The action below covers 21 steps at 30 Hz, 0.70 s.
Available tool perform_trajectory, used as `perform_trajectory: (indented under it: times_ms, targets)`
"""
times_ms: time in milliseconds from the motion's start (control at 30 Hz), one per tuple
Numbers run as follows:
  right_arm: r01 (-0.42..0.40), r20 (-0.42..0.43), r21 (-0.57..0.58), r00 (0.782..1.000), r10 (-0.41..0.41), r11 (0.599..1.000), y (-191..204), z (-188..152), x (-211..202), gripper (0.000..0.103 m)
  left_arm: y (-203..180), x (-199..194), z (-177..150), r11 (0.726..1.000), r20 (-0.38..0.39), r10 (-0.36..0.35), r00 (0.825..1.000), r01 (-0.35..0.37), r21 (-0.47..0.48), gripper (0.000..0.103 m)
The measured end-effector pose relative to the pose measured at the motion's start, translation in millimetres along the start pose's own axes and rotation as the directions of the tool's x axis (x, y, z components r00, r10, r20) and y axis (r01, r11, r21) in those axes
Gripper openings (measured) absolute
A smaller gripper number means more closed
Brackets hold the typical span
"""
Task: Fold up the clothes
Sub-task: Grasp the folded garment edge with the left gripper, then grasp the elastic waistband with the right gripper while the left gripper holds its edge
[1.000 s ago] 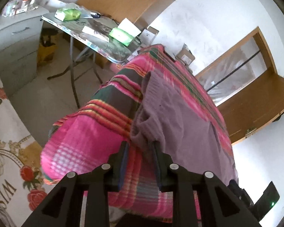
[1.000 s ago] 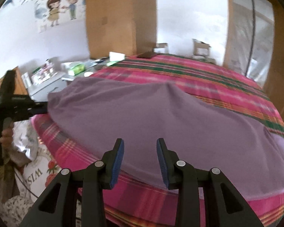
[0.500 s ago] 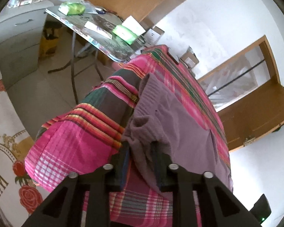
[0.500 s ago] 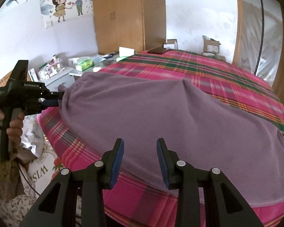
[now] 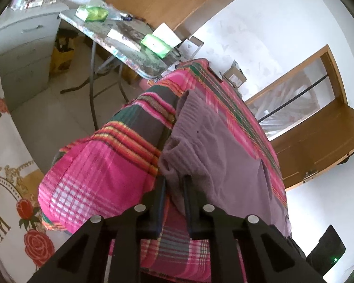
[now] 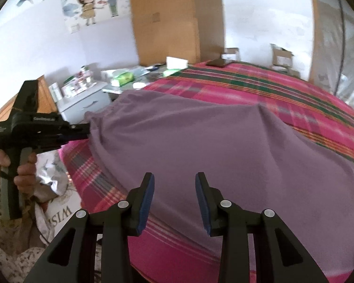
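A purple garment [image 5: 224, 155] lies spread on a bed with a pink plaid cover [image 5: 101, 172]. My left gripper [image 5: 174, 179] is at the garment's bunched corner near the bed's edge. Its jaws are closing, and the fabric fills the gap between the pads. In the right wrist view the same garment [image 6: 200, 136] covers the near half of the bed [image 6: 271, 80], and the left gripper [image 6: 87, 131] meets its left corner. My right gripper [image 6: 174, 176] stands open just above the garment's near edge, with nothing pinched between its blue pads.
A folding table [image 5: 120, 37] with green packets and papers stands beyond the bed's corner, beside a grey drawer cabinet [image 5: 23, 47]. A floral cloth [image 5: 2, 188] hangs at the left. A person's hand [image 6: 23, 174] holds the left gripper. Boxes and a wooden door lie behind the bed.
The left jaws have narrowed onto the garment's corner, which now bunches between them. The right gripper has shifted along the bed's near edge, closer to the left gripper.
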State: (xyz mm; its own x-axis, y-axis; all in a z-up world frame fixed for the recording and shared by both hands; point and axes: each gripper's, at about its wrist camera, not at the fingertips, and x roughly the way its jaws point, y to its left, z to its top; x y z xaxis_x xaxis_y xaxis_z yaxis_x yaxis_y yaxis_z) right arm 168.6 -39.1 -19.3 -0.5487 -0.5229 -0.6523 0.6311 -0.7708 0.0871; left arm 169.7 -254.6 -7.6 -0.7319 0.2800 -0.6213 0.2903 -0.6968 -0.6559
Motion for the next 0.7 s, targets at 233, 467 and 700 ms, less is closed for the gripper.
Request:
perform_trajectory:
  times_ms: [233, 467, 700]
  targets:
    - [-0.194, -0.033, -0.1, 0.981, 0.192, 0.976, 36, 30, 31, 0.037, 8, -3, 1, 0.999, 0.0, -0.002, 1.0, 0.002, -0.038, 0.015]
    - [-0.321, -0.122, -0.193, 0.945, 0.302, 0.927, 75, 46, 70, 0.037, 5, 1, 3, 1.0, -0.013, 0.002, 1.0, -0.002, -0.025, 0.016]
    - [-0.213, -0.063, -0.176, 0.977, 0.204, 0.961, 68, 54, 68, 0.003, 3, 5, 6, 0.999, -0.025, -0.018, 1.0, 0.017, -0.031, 0.024]
